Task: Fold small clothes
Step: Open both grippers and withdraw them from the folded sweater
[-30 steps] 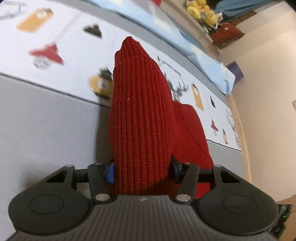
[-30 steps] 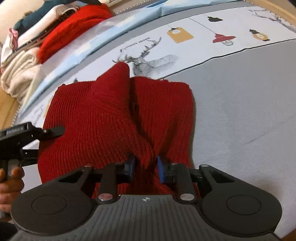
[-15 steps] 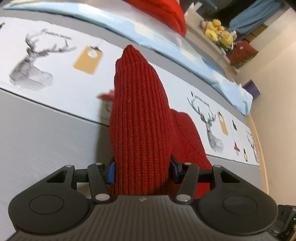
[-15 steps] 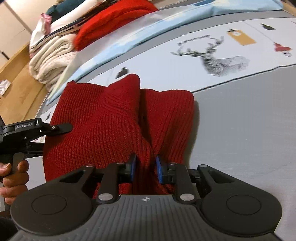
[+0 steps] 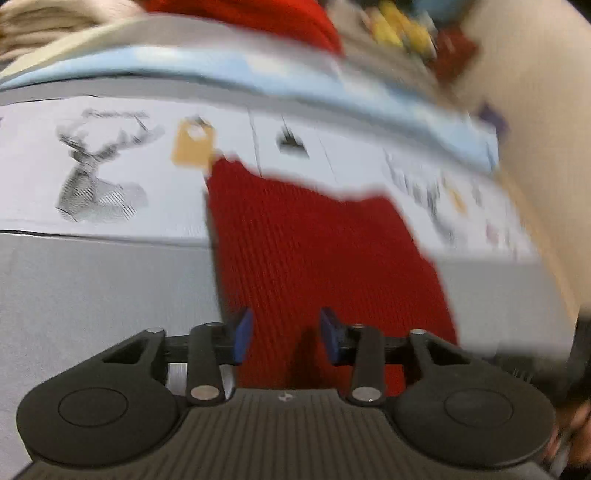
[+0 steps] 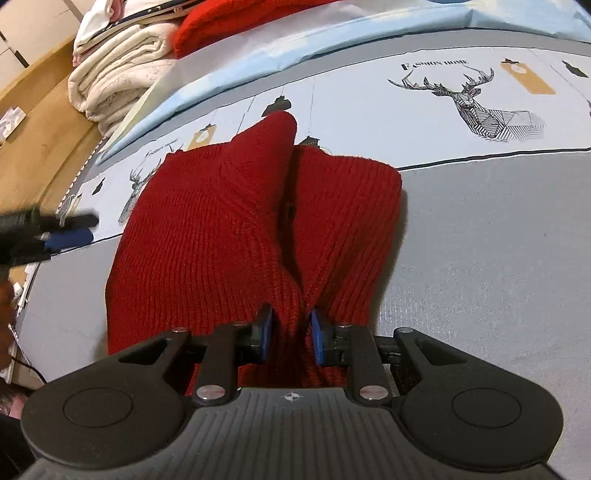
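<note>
A dark red knit garment (image 6: pixel 221 240) lies on the bed, its middle pulled into a ridge. My right gripper (image 6: pixel 291 332) is shut on the near end of that ridge, both blue pads pressed into the knit. In the blurred left wrist view the same garment (image 5: pixel 314 258) lies flat below my left gripper (image 5: pixel 285 334). Its jaws are closing with a gap between the pads and nothing pinched. The right wrist view shows the left gripper (image 6: pixel 70 230) off the garment's left edge, apart from it.
The bed sheet (image 6: pixel 480 99) has a deer print and a grey part (image 6: pixel 498 258) nearer me. Folded cream cloths (image 6: pixel 118 74) and a bright red garment (image 6: pixel 240 22) are stacked at the far left. A wooden floor (image 6: pixel 44 140) lies past the bed's edge. Blurred yellow toys (image 5: pixel 402 22) sit beyond.
The tall fold of red knit that stood between the left gripper's pads is gone from them and the garment lies flat. The left gripper has drawn aside. The right gripper keeps its hold.
</note>
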